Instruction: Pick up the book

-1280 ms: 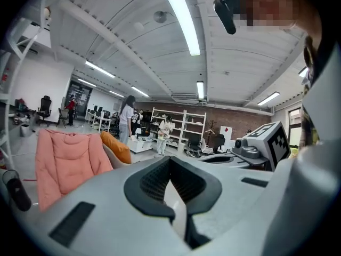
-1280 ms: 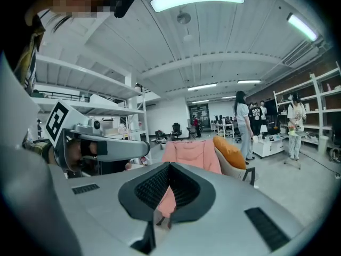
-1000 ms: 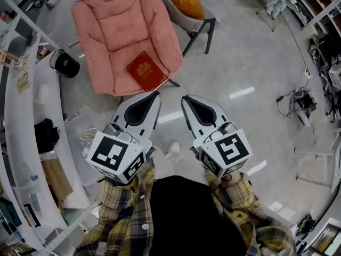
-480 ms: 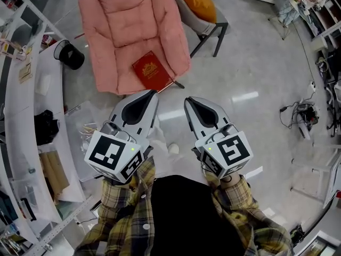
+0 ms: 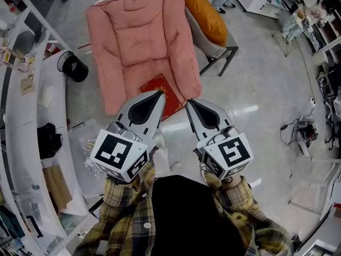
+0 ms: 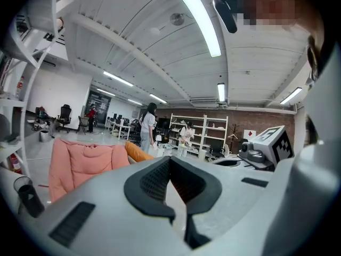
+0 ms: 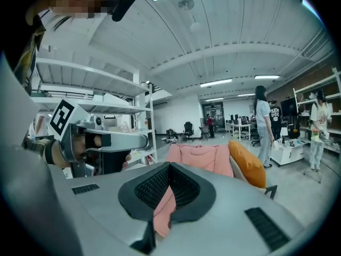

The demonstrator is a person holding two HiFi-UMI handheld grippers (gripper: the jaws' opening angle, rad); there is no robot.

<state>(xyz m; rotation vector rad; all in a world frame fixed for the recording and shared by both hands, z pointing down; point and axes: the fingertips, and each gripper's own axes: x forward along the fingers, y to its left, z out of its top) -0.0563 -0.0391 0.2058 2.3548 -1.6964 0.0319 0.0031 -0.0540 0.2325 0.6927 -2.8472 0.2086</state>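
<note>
On the front of the pink padded chair (image 5: 138,41), the red book (image 5: 170,96) lies flat on the seat, one corner toward us. We hold both grippers out over the pale floor (image 5: 256,89), side by side and pointing at the chair. Our left gripper (image 5: 158,93) has its jaws closed together with nothing between them. From the head view its tip overlaps the book's near edge, and we cannot tell whether it touches. Our right gripper (image 5: 189,101), just beside the book's right corner, is likewise closed and empty. An orange cushion (image 5: 205,15) sits just right of the chair, a black bin (image 5: 74,68) to its left.
</note>
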